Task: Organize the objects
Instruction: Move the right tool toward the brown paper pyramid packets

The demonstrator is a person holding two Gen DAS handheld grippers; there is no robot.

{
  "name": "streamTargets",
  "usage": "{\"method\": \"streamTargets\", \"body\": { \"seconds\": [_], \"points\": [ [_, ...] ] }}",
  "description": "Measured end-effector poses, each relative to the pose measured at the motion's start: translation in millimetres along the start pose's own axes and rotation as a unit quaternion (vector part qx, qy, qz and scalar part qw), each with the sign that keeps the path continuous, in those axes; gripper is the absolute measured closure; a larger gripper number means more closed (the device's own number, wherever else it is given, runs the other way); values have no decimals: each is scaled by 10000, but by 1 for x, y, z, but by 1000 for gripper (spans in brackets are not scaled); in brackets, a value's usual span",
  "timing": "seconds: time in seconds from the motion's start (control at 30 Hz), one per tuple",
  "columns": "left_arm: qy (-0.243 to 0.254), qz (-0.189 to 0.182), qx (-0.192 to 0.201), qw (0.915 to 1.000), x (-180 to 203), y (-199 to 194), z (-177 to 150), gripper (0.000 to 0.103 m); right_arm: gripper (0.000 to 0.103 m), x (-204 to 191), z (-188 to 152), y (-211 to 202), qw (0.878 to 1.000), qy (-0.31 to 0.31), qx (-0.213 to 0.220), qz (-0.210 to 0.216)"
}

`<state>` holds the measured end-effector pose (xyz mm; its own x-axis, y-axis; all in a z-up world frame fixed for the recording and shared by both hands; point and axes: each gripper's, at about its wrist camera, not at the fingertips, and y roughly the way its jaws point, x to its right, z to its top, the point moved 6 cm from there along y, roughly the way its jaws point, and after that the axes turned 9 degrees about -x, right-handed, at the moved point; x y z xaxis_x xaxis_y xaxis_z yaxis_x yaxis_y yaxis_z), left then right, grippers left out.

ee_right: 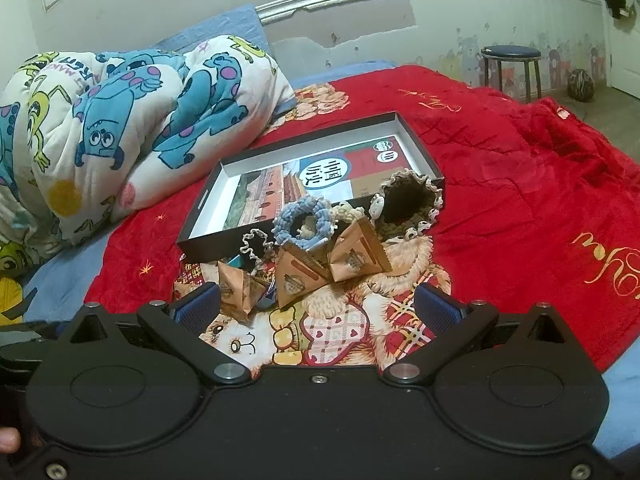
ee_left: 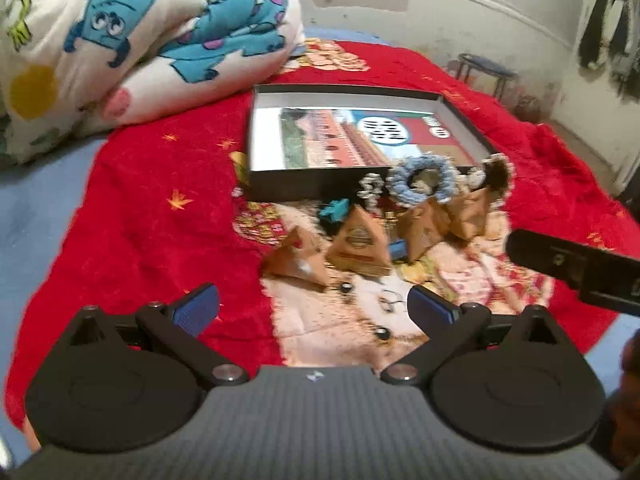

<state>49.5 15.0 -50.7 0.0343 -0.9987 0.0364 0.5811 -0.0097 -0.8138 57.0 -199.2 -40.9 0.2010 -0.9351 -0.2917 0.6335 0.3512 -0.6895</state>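
A shallow black box (ee_left: 320, 190) (ee_right: 200, 240) with a printed picture inside lies open on the red blanket. In front of it is a pile: several brown pyramid packets (ee_left: 360, 244) (ee_right: 298, 278), a blue crocheted ring (ee_left: 420, 180) (ee_right: 304, 222), a dark brown crocheted ring (ee_left: 496, 176) (ee_right: 408, 200), a small white crocheted piece (ee_left: 370, 190) (ee_right: 254, 242) and a teal object (ee_left: 336, 208). My left gripper (ee_left: 314, 308) is open and empty, just short of the packets. My right gripper (ee_right: 318, 304) is open and empty, near the packets.
A folded cartoon quilt (ee_left: 132, 40) (ee_right: 120, 128) lies left of the box. The red blanket (ee_left: 152, 208) (ee_right: 540, 200) covers the bed. The right gripper's body (ee_left: 576, 268) shows at the right of the left wrist view. A stool (ee_right: 510, 62) stands by the wall.
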Motion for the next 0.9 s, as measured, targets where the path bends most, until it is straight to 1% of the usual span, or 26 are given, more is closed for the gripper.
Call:
{"method": "streamTargets", "body": {
  "seconds": [0.1, 0.2, 0.3, 0.47, 0.57, 0.73, 0.9],
  "points": [
    [29, -98, -30, 9999, 3, 1, 0, 0, 0, 0, 1, 1, 10000, 22, 4, 26],
    [77, 0, -16, 10000, 4, 2, 0, 0, 0, -1, 2, 3, 10000, -3, -3, 36],
    [55, 44, -118, 9999, 4, 7, 0, 0, 0, -2, 2, 5, 10000, -21, -5, 34],
    [-106, -76, -77, 9999, 1, 7, 3, 0, 0, -4, 4, 8, 10000, -77, -15, 41],
    [-187, -53, -76, 9998, -1, 9, 4, 0, 0, -5, 5, 9, 9999, -95, -2, 49],
    [-456, -121, -217, 9987, -7, 14, 7, 0, 0, -6, 6, 13, 9999, -29, 14, 98],
    [-580, 26, -166, 9982, -11, 15, 8, 0, 0, -6, 8, 16, 9999, 13, 6, 108]
  ]
}}
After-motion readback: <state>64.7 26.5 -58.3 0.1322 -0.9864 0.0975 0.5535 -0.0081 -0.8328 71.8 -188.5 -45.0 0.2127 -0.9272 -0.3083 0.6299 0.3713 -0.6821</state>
